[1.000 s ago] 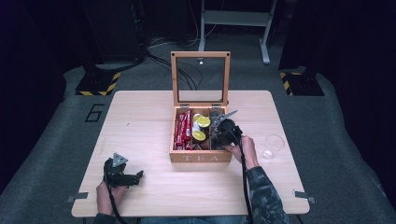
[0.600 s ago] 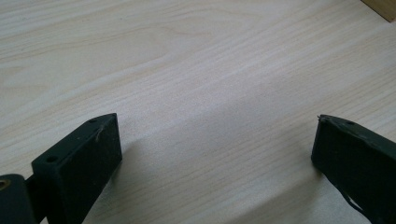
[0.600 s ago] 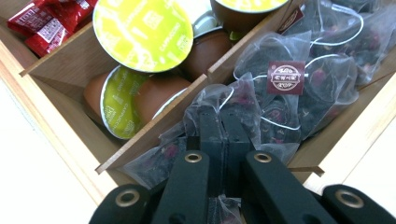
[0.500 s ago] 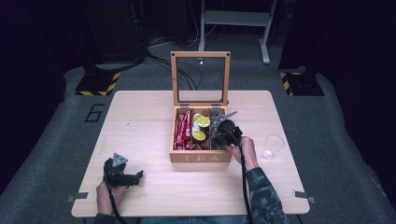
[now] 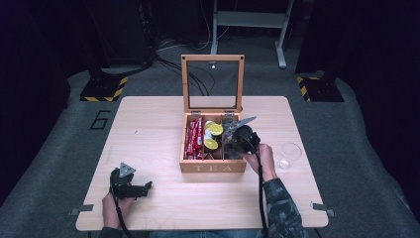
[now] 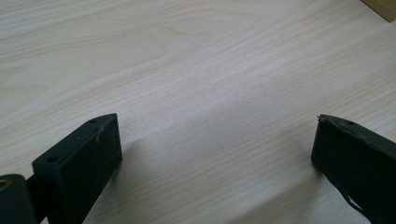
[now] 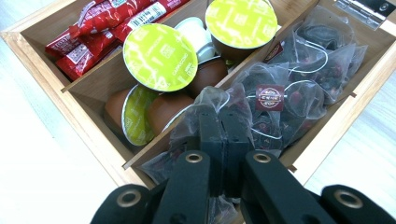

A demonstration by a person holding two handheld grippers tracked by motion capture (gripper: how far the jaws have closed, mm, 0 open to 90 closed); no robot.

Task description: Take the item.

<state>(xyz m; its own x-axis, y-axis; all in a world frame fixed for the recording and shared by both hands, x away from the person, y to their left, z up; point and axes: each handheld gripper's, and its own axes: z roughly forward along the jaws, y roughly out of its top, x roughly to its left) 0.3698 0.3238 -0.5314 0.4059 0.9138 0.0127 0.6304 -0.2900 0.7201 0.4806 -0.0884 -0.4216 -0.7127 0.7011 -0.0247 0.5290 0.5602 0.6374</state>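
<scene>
A wooden tea box (image 5: 213, 167) marked TEA stands mid-table with its glass lid raised. Its left compartment holds red sachets (image 7: 100, 25), the middle one green-lidded brown capsules (image 7: 159, 57), the right one clear tea bags (image 7: 299, 88). My right gripper (image 7: 223, 135) is down in the right compartment, shut on a clear tea bag (image 7: 210, 105); in the high view the right gripper (image 5: 240, 135) sits over that side of the box. My left gripper (image 5: 132, 186) rests low at the table's front left, its jaws wide open over bare wood (image 6: 210, 93).
An empty clear glass (image 5: 289, 155) stands to the right of the box, close to the person's right hand. The box's raised lid (image 5: 212, 82) stands behind the compartments. A corner of the box (image 6: 380, 7) shows far off in the left gripper view.
</scene>
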